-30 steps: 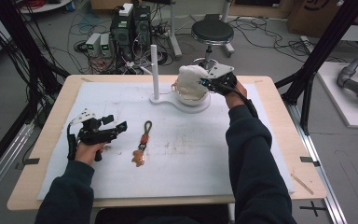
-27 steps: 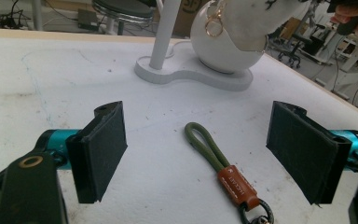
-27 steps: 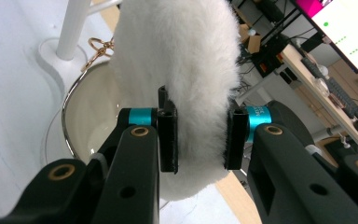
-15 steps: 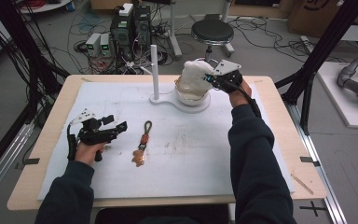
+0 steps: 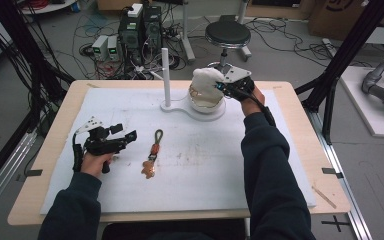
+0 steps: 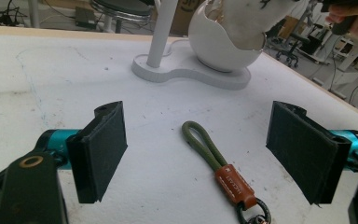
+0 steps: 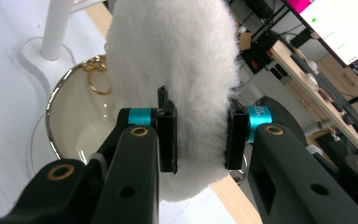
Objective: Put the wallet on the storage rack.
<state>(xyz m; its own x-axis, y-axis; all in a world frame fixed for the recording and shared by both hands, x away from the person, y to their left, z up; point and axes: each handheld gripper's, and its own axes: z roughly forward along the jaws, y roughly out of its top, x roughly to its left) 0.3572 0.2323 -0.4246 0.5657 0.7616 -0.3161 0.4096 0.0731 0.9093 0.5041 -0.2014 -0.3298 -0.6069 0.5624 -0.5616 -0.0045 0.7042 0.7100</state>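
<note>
The right gripper (image 7: 199,140) has its jaws clamped on a white fluffy ball (image 7: 177,60), held just above a white bowl (image 5: 206,106) near the surface's far edge; a gold ring (image 7: 99,82) hangs from the ball over the bowl. A white post (image 5: 166,75) stands beside the bowl. The left gripper (image 6: 205,154), jaws wide apart and empty, sits near the surface's left edge, flanking an olive keychain strap (image 6: 205,149).

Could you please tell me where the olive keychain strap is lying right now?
In the high view the olive keychain strap lies flat on the white mat, left of centre, just right of the open left gripper.
</note>
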